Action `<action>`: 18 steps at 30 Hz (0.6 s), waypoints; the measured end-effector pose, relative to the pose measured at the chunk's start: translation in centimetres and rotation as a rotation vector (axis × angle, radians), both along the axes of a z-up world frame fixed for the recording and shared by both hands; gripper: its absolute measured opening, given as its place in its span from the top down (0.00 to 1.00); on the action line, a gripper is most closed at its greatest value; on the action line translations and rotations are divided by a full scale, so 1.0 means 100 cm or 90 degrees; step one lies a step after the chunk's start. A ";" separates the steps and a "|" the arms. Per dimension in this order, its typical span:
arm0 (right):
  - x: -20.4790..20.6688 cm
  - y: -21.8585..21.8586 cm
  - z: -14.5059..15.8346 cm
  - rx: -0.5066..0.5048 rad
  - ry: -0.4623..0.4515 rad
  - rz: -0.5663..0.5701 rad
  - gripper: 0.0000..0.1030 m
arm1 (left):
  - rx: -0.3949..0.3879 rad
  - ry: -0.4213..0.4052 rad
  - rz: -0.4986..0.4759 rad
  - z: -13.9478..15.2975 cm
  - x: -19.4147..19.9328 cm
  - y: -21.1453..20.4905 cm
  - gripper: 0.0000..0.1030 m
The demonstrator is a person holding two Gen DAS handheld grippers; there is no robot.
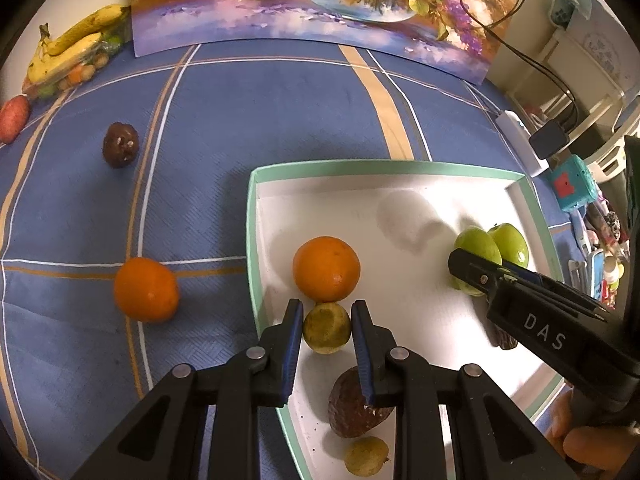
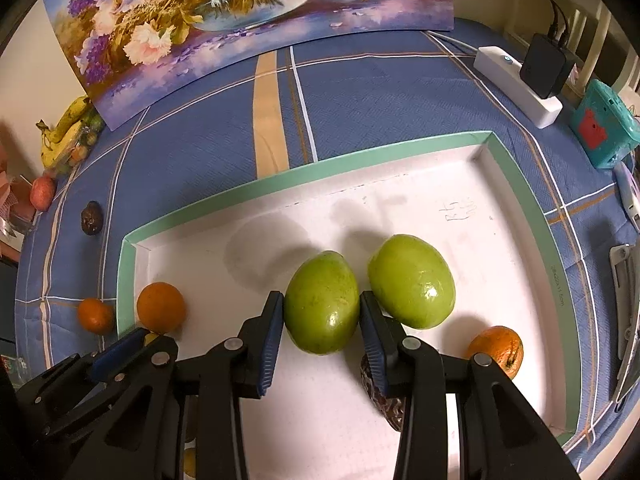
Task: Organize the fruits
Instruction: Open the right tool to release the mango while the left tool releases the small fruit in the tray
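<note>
The left tool [image 1: 327, 322] is clamping a small lime [image 1: 326, 327], the right tool [image 2: 322, 322] a green fruit [image 2: 322, 302]; both should be releasing only once resting in the tray [image 2: 304, 176].

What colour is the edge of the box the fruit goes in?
The box's rim is mint green; the right wrist view shows it best.

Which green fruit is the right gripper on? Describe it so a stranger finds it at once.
Start at the white tray with the mint-green rim on the blue checked cloth. Two green fruits lie side by side in its middle. It is the green fruit between the right gripper pads, left of its glossier neighbour, duller and pointed at the top.
</note>
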State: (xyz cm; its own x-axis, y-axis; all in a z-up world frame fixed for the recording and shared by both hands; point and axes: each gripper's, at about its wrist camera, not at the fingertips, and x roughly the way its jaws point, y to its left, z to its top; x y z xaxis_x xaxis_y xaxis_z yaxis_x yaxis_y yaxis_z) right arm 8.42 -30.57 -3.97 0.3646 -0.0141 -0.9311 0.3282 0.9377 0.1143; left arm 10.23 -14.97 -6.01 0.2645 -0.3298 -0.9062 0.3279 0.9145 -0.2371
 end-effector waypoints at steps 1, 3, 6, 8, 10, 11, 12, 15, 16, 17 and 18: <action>0.000 0.000 0.000 0.000 0.000 0.001 0.61 | 0.000 0.001 -0.001 0.000 0.000 0.000 0.74; 0.000 0.000 0.000 0.001 0.000 0.000 0.61 | -0.001 0.003 -0.001 0.000 0.000 0.000 0.74; -0.001 0.000 0.000 0.002 0.001 -0.001 0.61 | -0.003 0.011 -0.001 -0.001 0.000 -0.001 0.73; -0.001 0.000 0.000 0.003 0.002 0.000 0.61 | 0.000 0.013 -0.001 0.000 0.000 -0.002 0.73; -0.001 0.000 0.001 0.002 0.003 0.000 0.61 | -0.001 0.013 0.001 0.002 -0.001 -0.001 0.72; -0.001 0.000 0.002 0.003 0.001 0.000 0.61 | -0.001 0.014 0.002 0.003 -0.001 -0.001 0.72; -0.001 0.000 0.004 0.002 -0.001 0.001 0.61 | -0.002 0.014 0.001 0.005 -0.002 -0.001 0.72; -0.003 0.000 0.010 -0.004 -0.012 0.003 0.61 | -0.003 0.010 -0.002 0.010 -0.004 0.001 0.71; -0.005 0.000 0.013 -0.005 -0.017 0.004 0.61 | -0.005 0.009 -0.002 0.012 -0.005 0.001 0.71; -0.006 0.000 0.016 -0.006 -0.022 0.003 0.61 | -0.008 0.009 -0.001 0.014 -0.006 0.002 0.71; -0.007 -0.001 0.019 -0.005 -0.026 0.002 0.61 | -0.012 0.009 -0.001 0.016 -0.006 0.002 0.71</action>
